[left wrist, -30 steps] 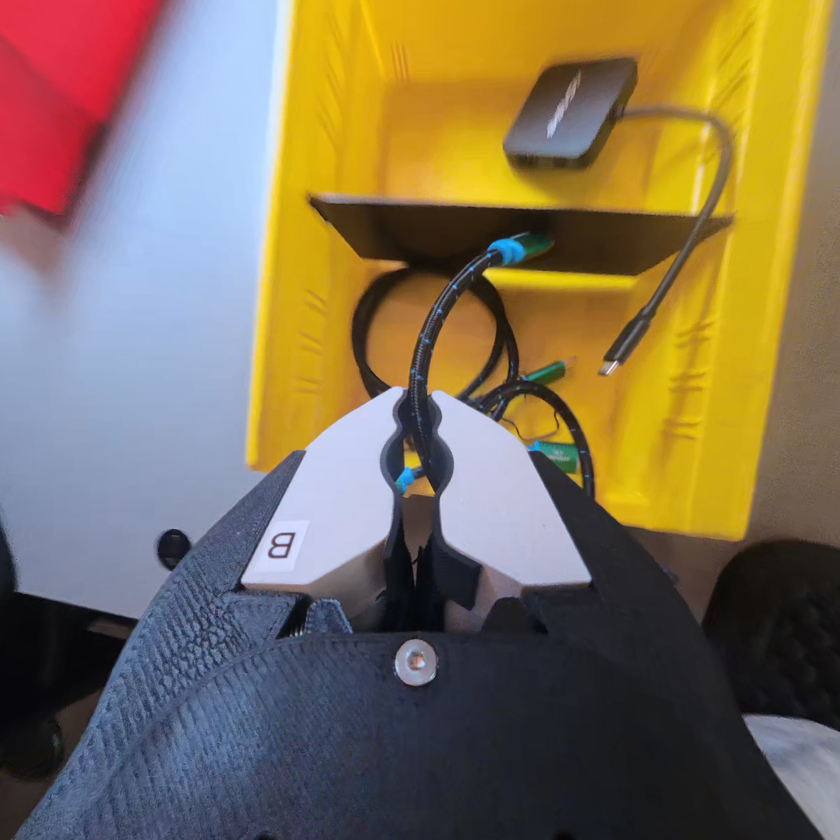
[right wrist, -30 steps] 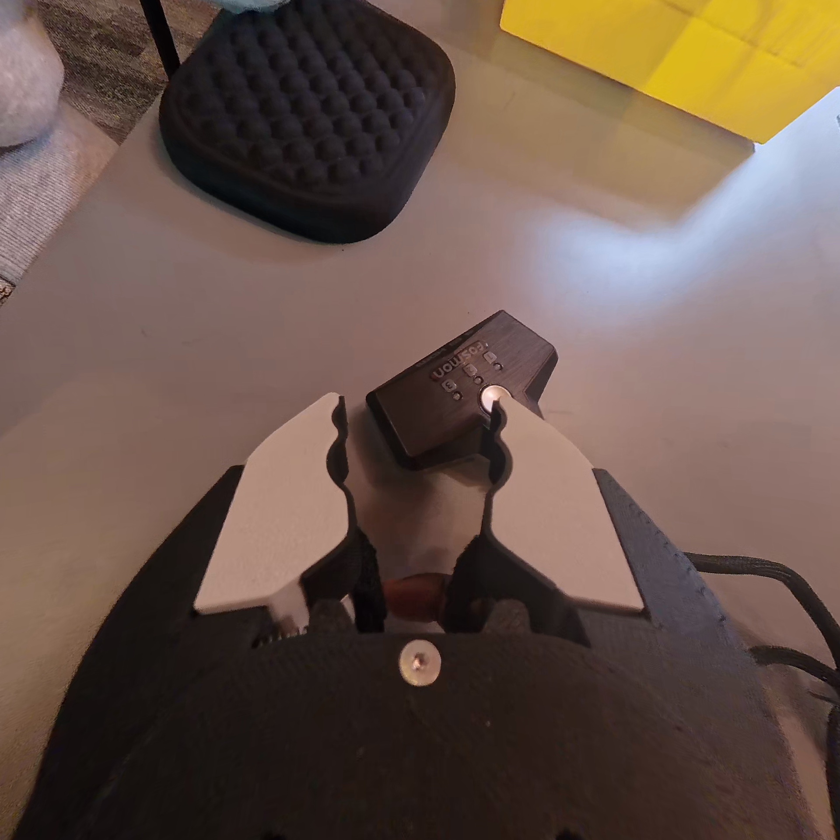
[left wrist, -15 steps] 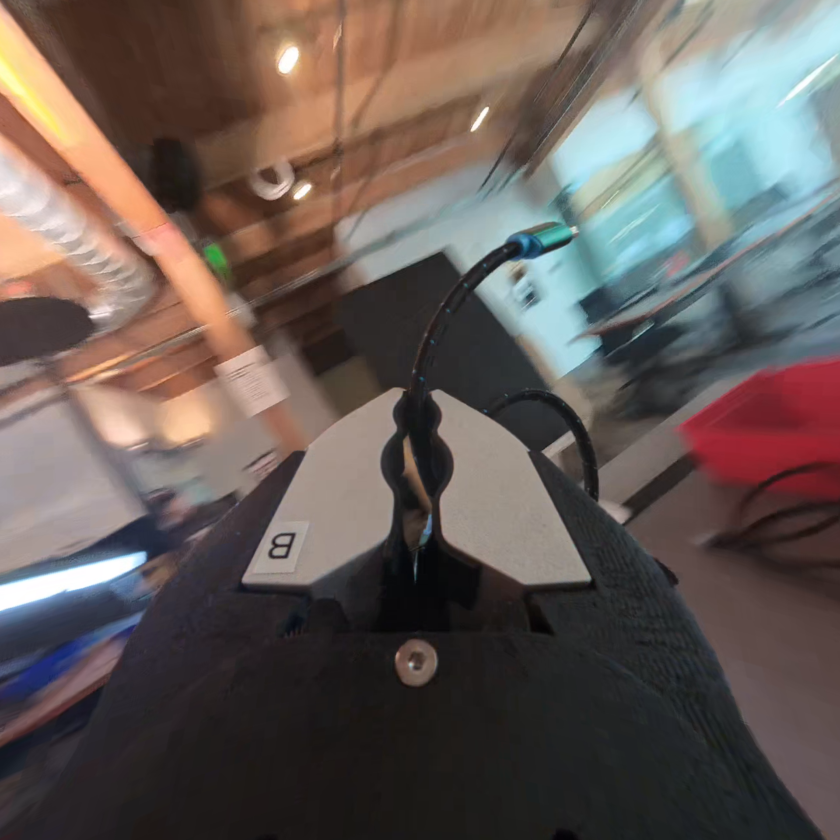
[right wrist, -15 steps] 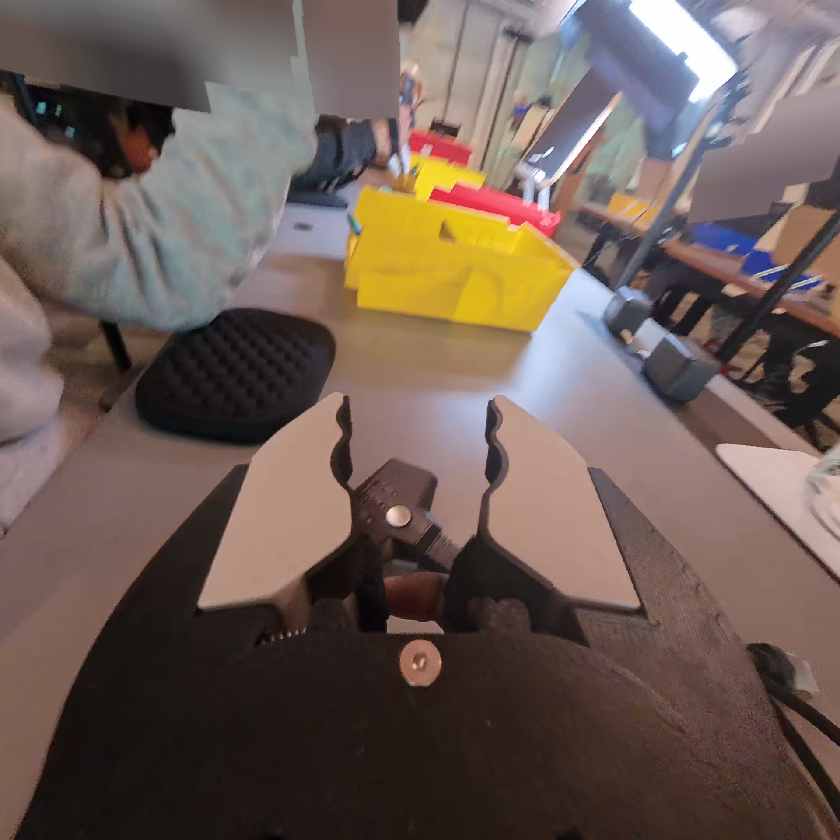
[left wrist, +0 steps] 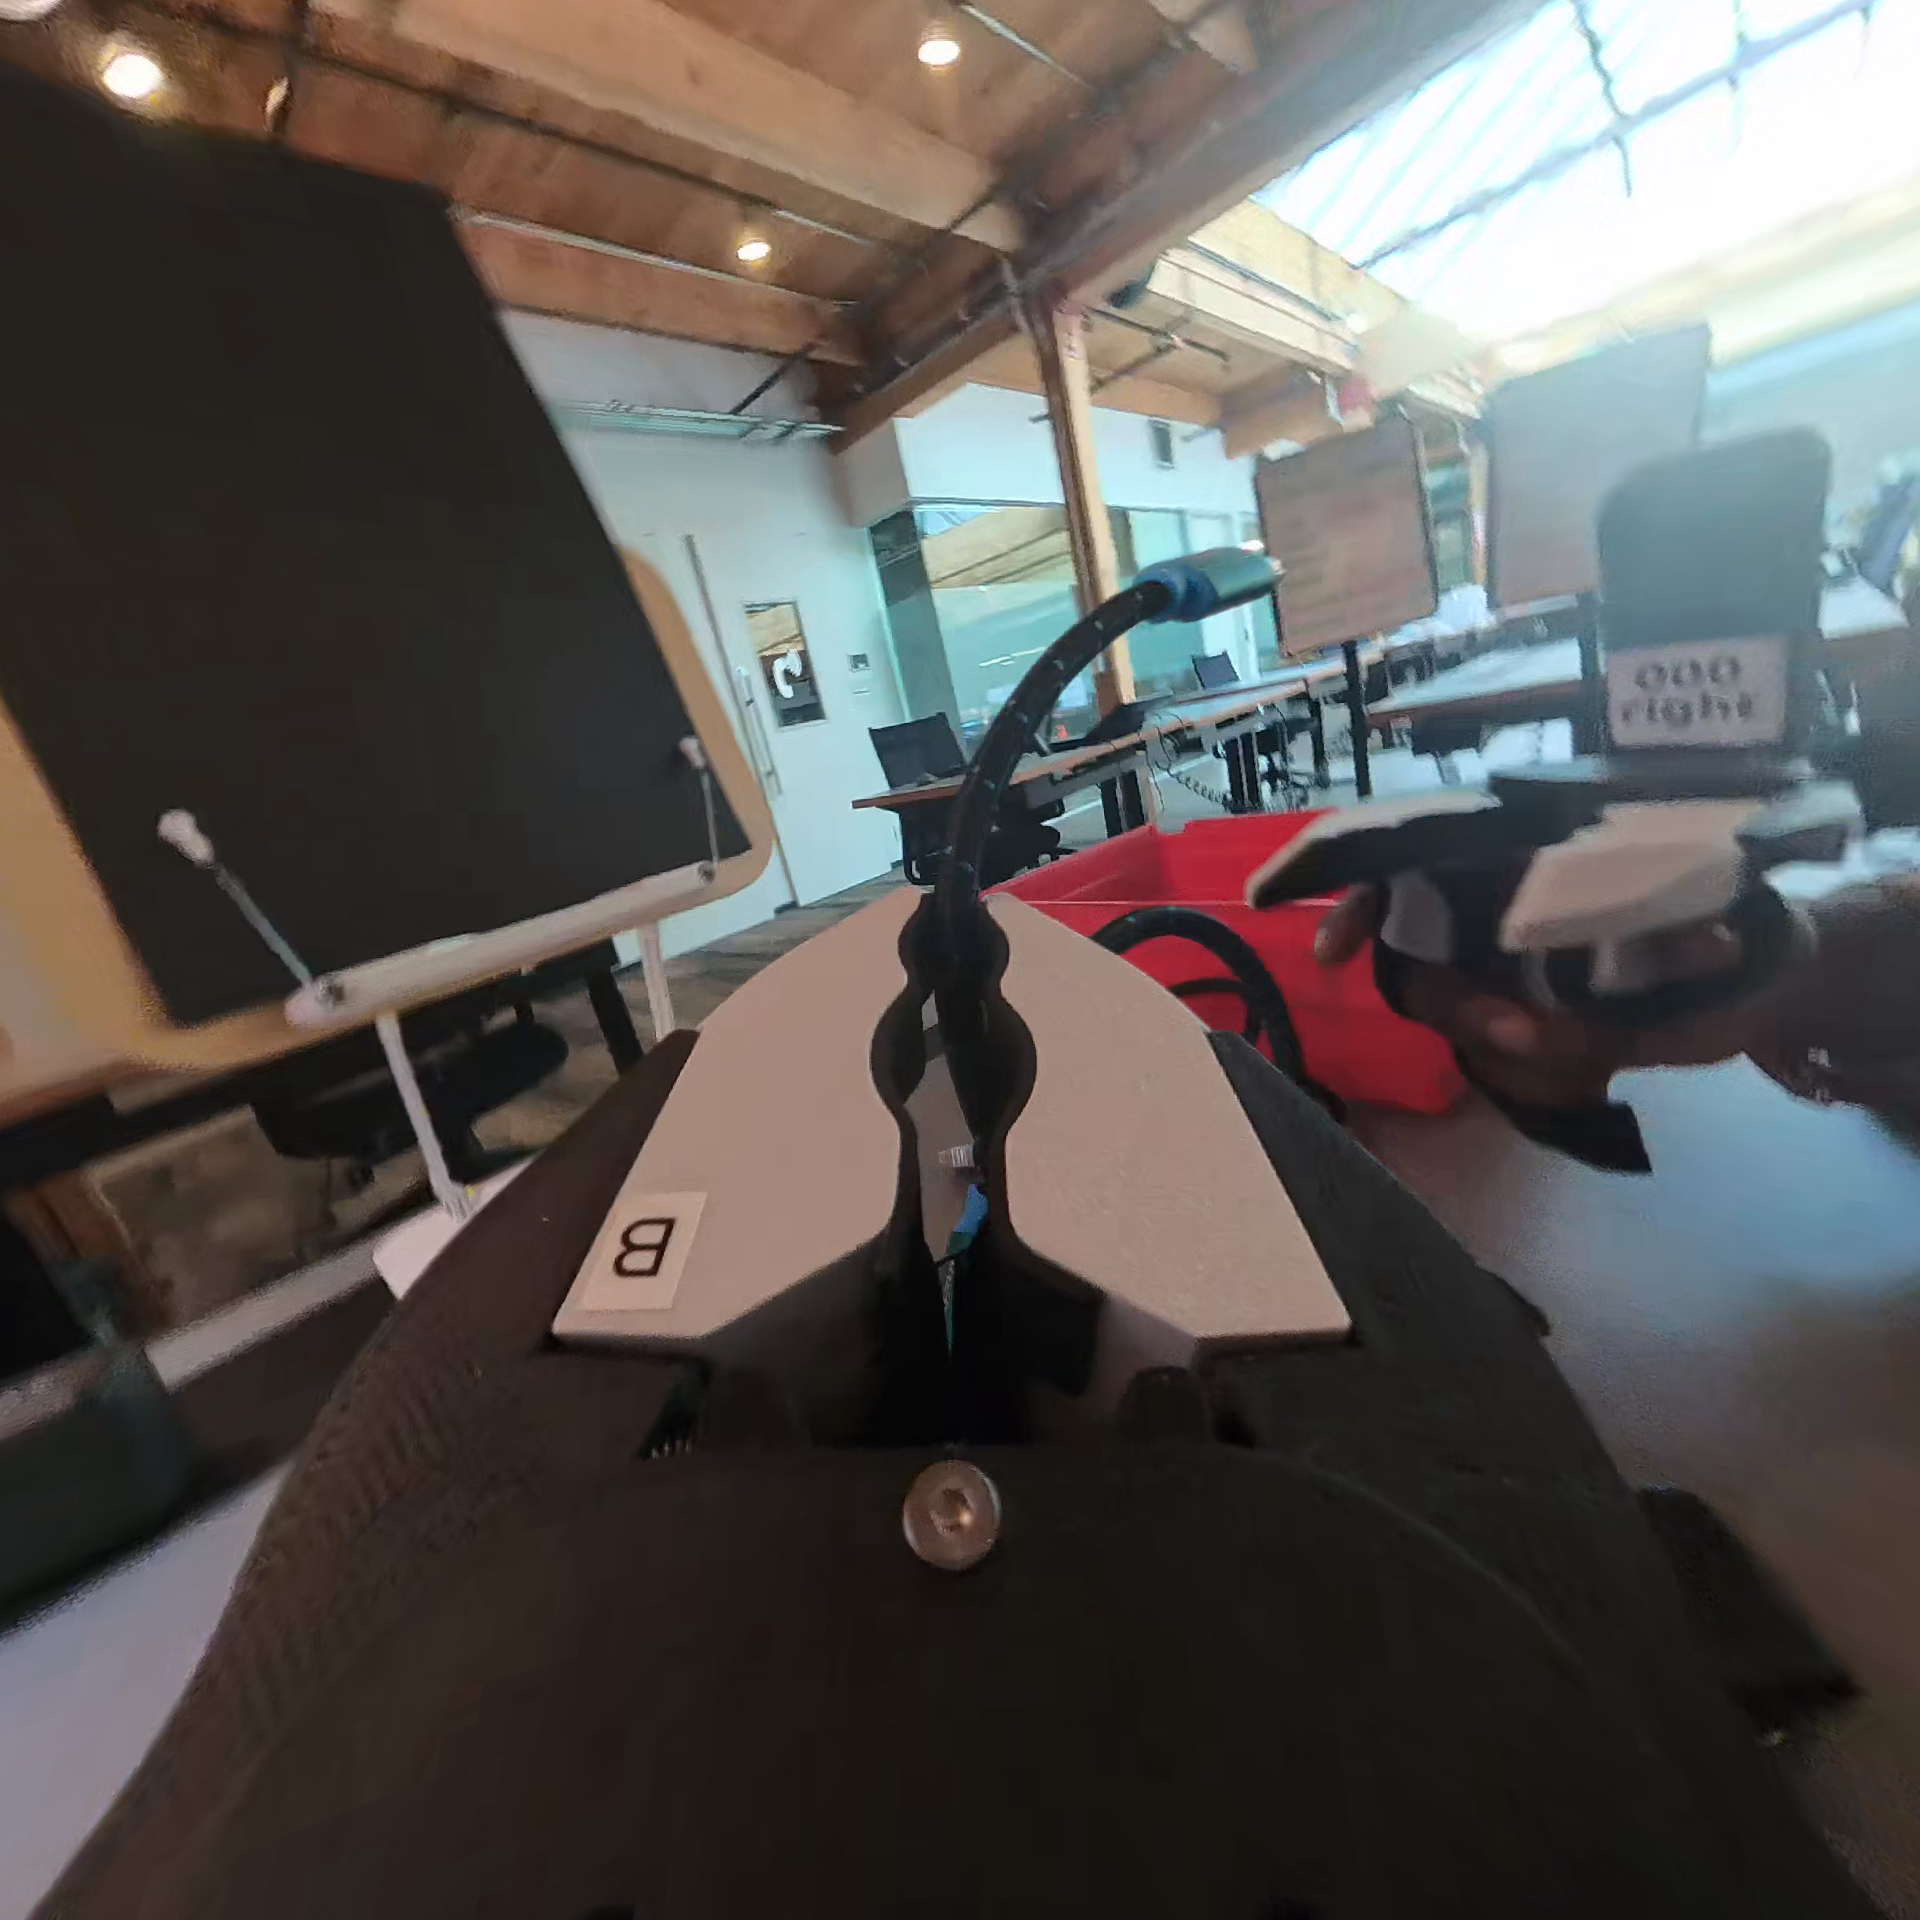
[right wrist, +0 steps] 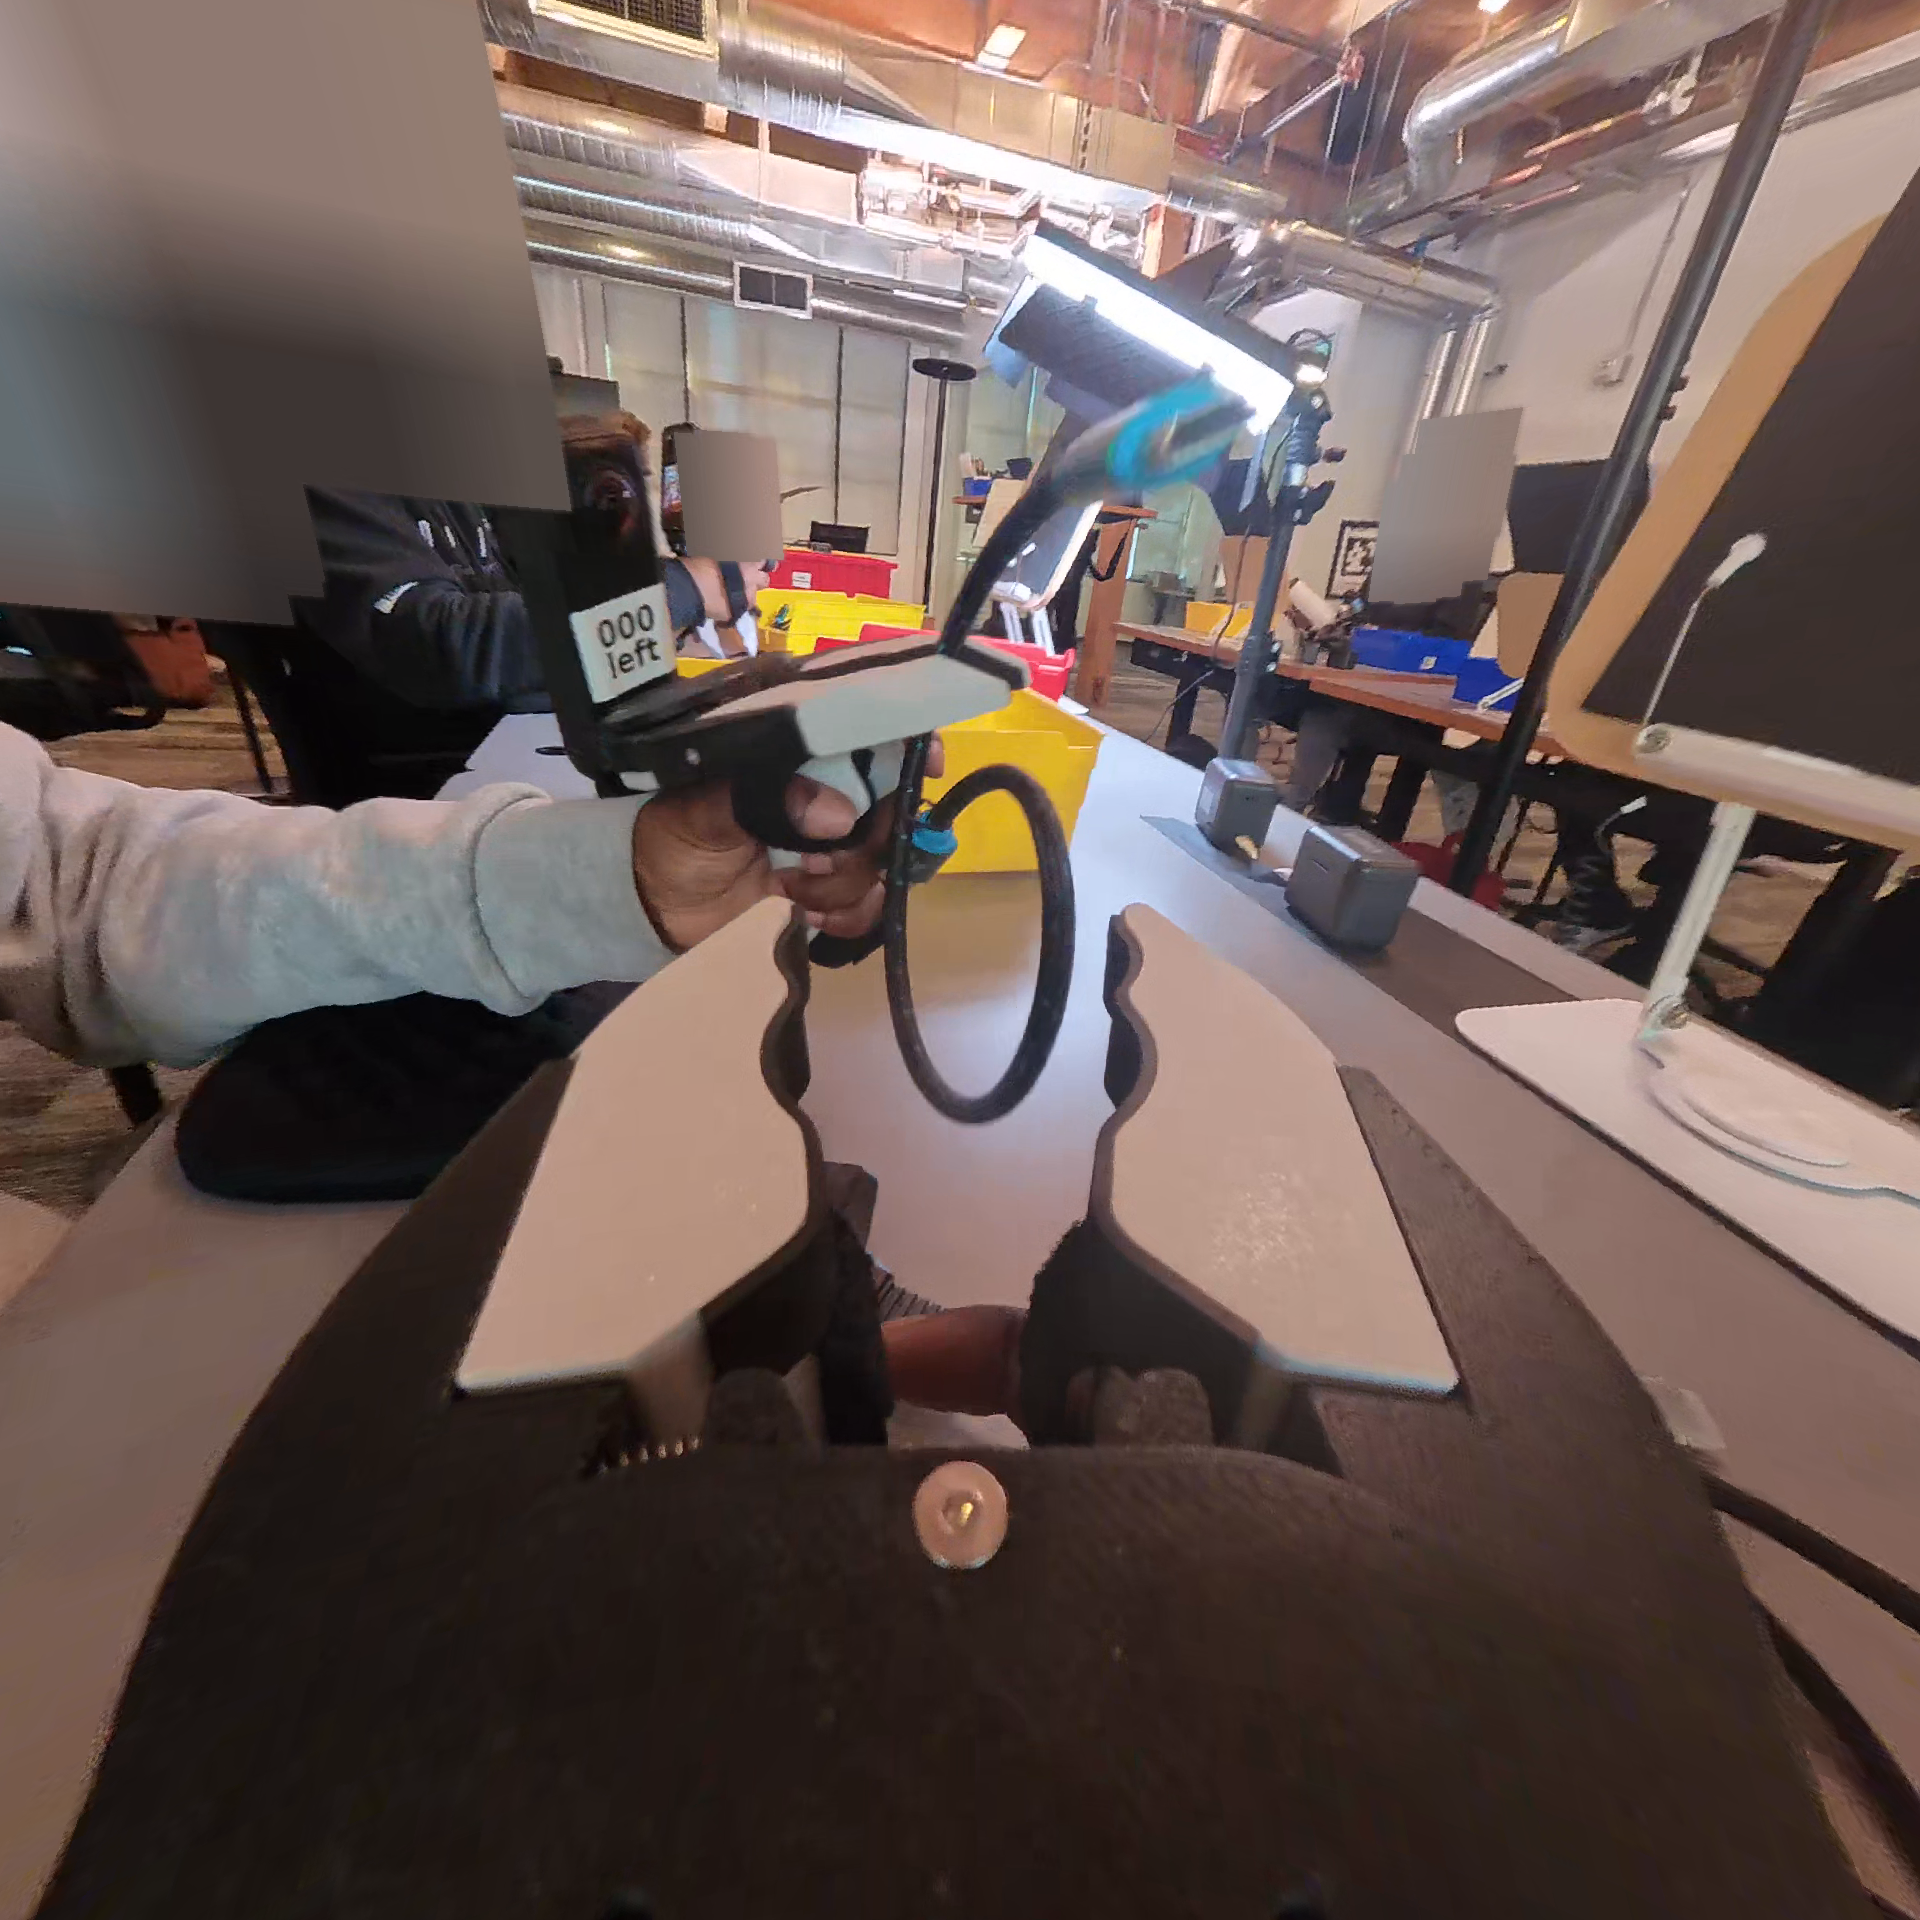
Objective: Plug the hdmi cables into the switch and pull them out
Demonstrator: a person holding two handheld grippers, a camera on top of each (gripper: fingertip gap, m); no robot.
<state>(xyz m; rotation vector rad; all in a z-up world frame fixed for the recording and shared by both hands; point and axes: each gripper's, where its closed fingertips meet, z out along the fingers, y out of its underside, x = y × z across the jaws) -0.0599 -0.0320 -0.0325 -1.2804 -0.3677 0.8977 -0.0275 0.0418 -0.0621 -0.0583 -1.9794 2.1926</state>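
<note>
My left gripper (left wrist: 951, 925) is shut on a black braided HDMI cable (left wrist: 997, 748). The cable arcs up from the fingertips to a plug with a blue collar (left wrist: 1205, 587). In the right wrist view the left gripper (right wrist: 987, 670) is held up above the table by a hand in a grey sleeve. The plug (right wrist: 1174, 436) points up and right, and a loop of cable (right wrist: 1049, 935) hangs below. My right gripper (right wrist: 956, 935) is open and empty, and it also shows in the left wrist view (left wrist: 1496, 894). The switch is not clearly in view.
A yellow bin (right wrist: 1023, 774) stands on the grey table (right wrist: 1195, 1039) behind the left gripper. A red bin (left wrist: 1195, 883) holds a black cable. A black dimpled pad (right wrist: 343, 1112) lies at the left. Two grey blocks (right wrist: 1351, 883) and a white stand with a dark board (right wrist: 1766, 623) are at the right.
Both grippers have tilted up from the table. The left has lifted the cable out of the yellow bin. The right has come away from the switch, still open. They now face each other.
</note>
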